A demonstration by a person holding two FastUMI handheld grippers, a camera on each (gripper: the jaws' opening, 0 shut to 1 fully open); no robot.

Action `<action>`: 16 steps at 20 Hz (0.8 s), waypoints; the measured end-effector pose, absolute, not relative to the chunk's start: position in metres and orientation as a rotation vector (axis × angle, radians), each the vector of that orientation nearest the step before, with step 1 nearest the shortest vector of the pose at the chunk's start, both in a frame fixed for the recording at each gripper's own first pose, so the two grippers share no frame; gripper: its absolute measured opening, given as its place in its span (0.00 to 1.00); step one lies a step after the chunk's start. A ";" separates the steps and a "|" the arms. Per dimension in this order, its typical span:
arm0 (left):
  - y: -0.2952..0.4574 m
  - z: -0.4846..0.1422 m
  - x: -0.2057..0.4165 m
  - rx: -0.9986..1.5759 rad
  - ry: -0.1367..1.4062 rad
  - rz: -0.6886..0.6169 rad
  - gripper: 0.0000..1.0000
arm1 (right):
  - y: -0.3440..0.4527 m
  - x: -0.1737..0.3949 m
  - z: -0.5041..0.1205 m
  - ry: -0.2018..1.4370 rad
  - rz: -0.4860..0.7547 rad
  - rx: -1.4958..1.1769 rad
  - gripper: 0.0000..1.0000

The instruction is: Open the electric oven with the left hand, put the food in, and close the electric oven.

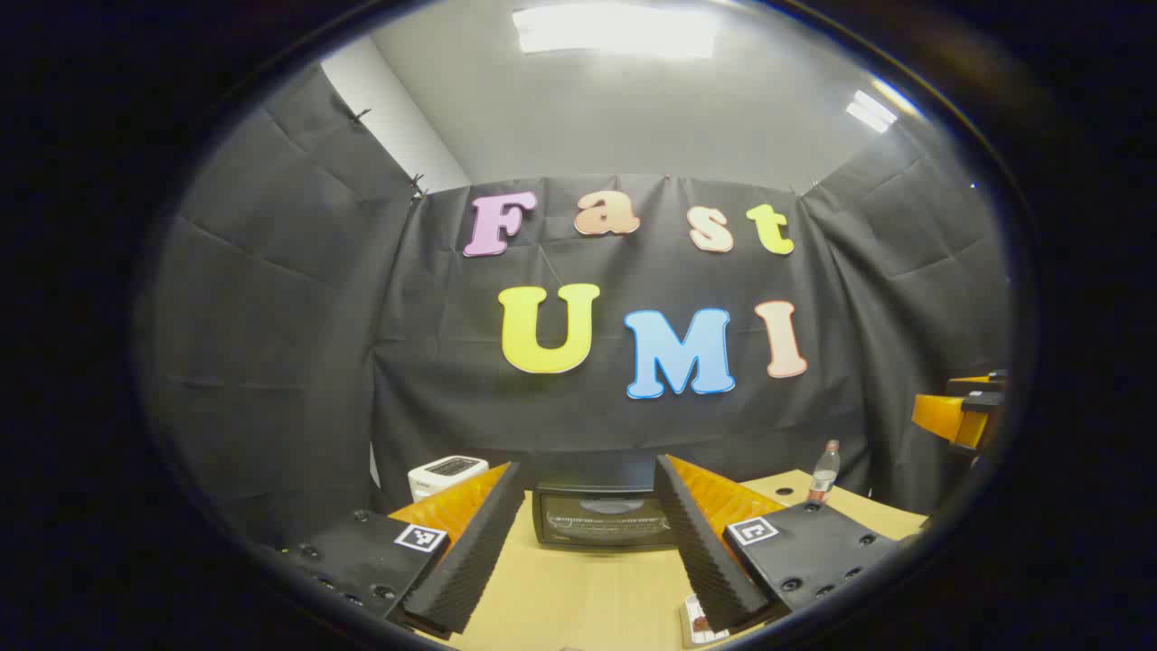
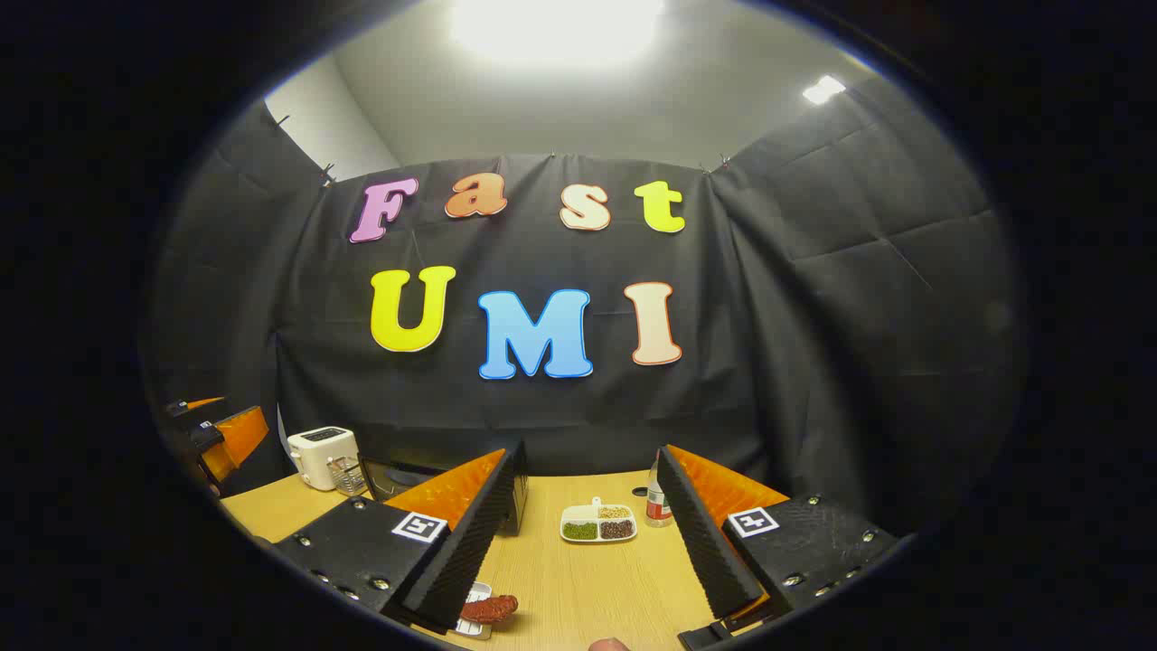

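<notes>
The black electric oven [image 1: 601, 517] stands on the wooden table [image 1: 578, 597] straight ahead of my left gripper [image 1: 587, 463], its glass door shut. That gripper is open, short of the oven, with nothing between its fingers. A reddish piece of food [image 2: 493, 606] lies on a small white plate [image 2: 472, 624] by the left finger of my right gripper [image 2: 590, 449], which is open and holds nothing. The plate's edge [image 1: 700, 624] shows under the left gripper's right finger. Part of the oven [image 2: 398, 476] shows behind the right gripper's left finger. The right gripper [image 1: 960, 414] hovers far right in the left gripper view.
A white toaster [image 2: 321, 455] stands left of the oven at the back. A divided white dish of beans [image 2: 598, 523] and a small bottle [image 2: 658, 506] sit mid-table. The bottle [image 1: 823, 470] is right of the oven. Black cloth walls close the booth.
</notes>
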State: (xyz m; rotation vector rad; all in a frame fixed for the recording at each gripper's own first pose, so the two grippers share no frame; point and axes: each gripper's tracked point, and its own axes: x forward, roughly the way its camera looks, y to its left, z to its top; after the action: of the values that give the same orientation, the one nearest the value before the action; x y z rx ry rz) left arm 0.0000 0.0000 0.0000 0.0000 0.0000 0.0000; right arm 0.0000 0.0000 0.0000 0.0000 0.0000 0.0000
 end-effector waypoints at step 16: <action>-0.023 0.003 -0.021 0.019 -0.005 -0.017 1.00 | -0.011 -0.010 -0.002 -0.020 0.036 0.002 0.97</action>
State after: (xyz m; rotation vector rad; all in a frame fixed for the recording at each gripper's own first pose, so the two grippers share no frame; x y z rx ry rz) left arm -0.0206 -0.0226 0.0028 0.0190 -0.0046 -0.0170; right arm -0.0098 -0.0106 -0.0023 0.0024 -0.0200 0.0360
